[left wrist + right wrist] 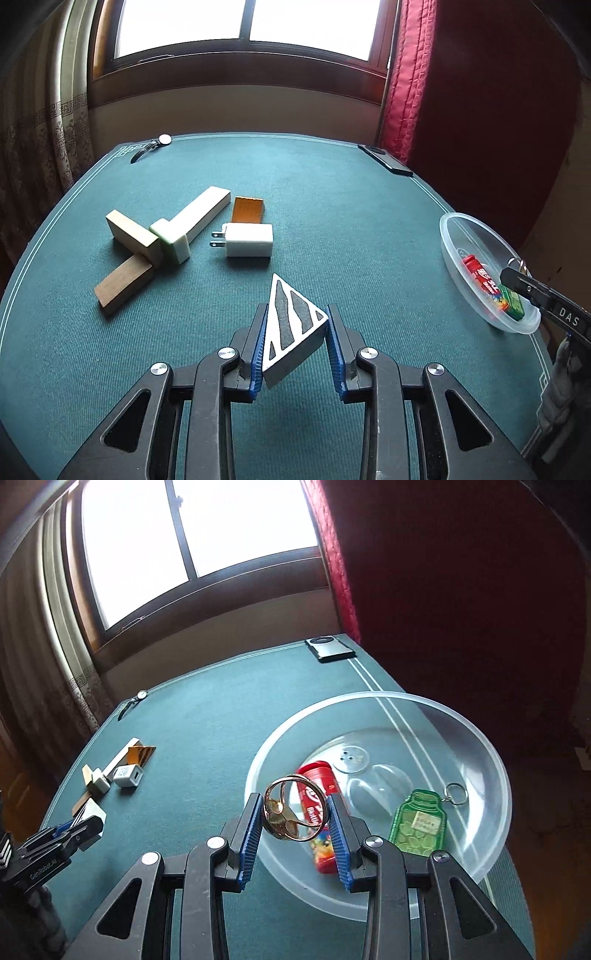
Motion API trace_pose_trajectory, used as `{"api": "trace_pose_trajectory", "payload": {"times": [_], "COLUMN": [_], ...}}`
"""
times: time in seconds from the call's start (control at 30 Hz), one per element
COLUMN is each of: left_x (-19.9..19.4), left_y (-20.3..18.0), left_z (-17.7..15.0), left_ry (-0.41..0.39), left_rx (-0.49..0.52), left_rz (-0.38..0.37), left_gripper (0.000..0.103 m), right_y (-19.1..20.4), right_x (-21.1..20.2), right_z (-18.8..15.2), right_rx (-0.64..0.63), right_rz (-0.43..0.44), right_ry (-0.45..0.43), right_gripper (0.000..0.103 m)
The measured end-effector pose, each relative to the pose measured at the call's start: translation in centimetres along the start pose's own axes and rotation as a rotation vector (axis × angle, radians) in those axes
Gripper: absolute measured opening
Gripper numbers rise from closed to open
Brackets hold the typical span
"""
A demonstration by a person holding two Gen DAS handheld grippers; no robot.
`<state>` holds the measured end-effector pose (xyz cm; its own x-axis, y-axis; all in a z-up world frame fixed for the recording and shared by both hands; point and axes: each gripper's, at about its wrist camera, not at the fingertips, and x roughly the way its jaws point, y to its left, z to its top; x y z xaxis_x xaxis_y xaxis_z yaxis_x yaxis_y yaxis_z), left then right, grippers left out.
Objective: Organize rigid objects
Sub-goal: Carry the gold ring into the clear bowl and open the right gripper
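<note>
Left jaws: clamp a triangular block [293, 325] above the tabletop [332, 206].
Ahead-left of left jaws: charger [248, 240], with stacked wooden blocks [147, 243] further left.
Right jaws: hold a ring [291, 808] over the bowl [480, 738].
In bowl: tube [314, 775] just ahead; bottle keychain [421, 821] to the right.
</note>
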<state>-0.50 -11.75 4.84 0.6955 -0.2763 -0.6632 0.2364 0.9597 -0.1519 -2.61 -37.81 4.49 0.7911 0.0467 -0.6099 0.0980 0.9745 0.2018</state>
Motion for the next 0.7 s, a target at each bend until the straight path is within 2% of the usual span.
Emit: {"api": "trace_pose_trajectory", "payload": {"times": [0.1, 0.17, 0.23, 0.7], "left_x": [0.2, 0.2, 0.3, 1.3], "left_y": [-1.3, -2.1, -2.9, -8.7], "left_z": [0.2, 0.3, 0.5, 2.0], "left_ry": [0.003, 0.003, 0.003, 0.005], "left_rx": [0.022, 0.037, 0.051, 0.144], "left_rz": [-0.015, -0.024, -0.033, -0.12], "left_gripper": [0.03, 0.03, 0.03, 0.03], "right_y": [-1.4, -2.4, -3.2, -6.8], "right_x": [0.2, 0.4, 0.3, -0.9], "right_z": [0.0, -0.1, -0.2, -0.9], "right_rx": [0.036, 0.069, 0.103, 0.202], "right_rz": [-0.024, -0.029, -0.037, -0.175], "right_ry": [0.002, 0.006, -0.001, -0.063], "right_gripper": [0.038, 0.057, 0.063, 0.064]}}
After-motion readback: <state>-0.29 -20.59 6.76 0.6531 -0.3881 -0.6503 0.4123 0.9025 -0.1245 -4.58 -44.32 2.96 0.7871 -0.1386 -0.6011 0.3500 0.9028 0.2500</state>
